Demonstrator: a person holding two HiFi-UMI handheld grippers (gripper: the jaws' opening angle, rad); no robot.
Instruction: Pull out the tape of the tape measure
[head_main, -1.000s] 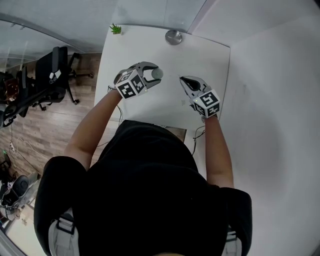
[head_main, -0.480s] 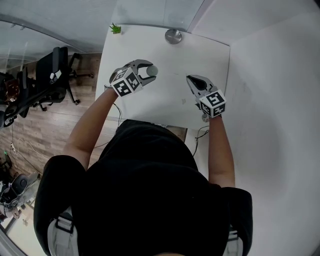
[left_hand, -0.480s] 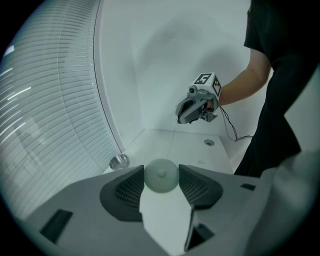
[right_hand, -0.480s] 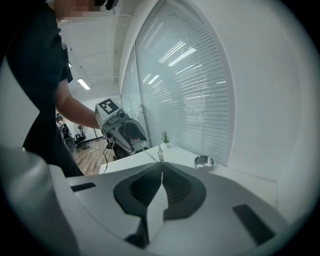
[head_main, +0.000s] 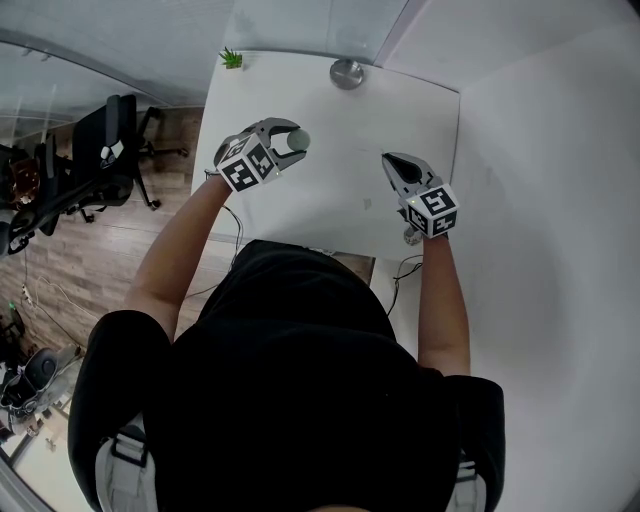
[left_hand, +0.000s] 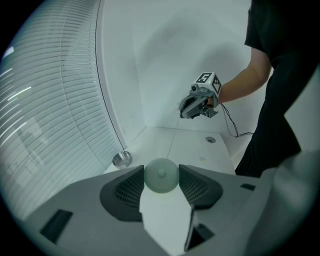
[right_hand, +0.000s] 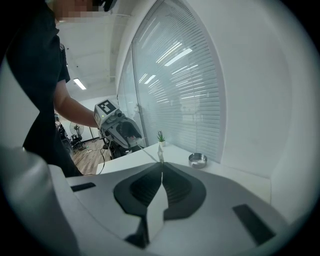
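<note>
A round, pale tape measure sits between the pads of my left gripper, which is shut on it above the white table. In the left gripper view the case fills the gap between the dark pads. A thin tape runs from the case across to my right gripper. In the right gripper view that gripper is shut on the tape's end. The two grippers face each other over the table, each seeing the other: the right gripper and the left gripper.
A small metal bowl stands at the table's far edge, and a little green plant at its far left corner. A cable hole lies near the right edge. Blinds run behind the table; office chairs stand at left.
The grippers have moved apart: the left with the tape measure has gone left, the right has gone right. The tape between them is longer.
</note>
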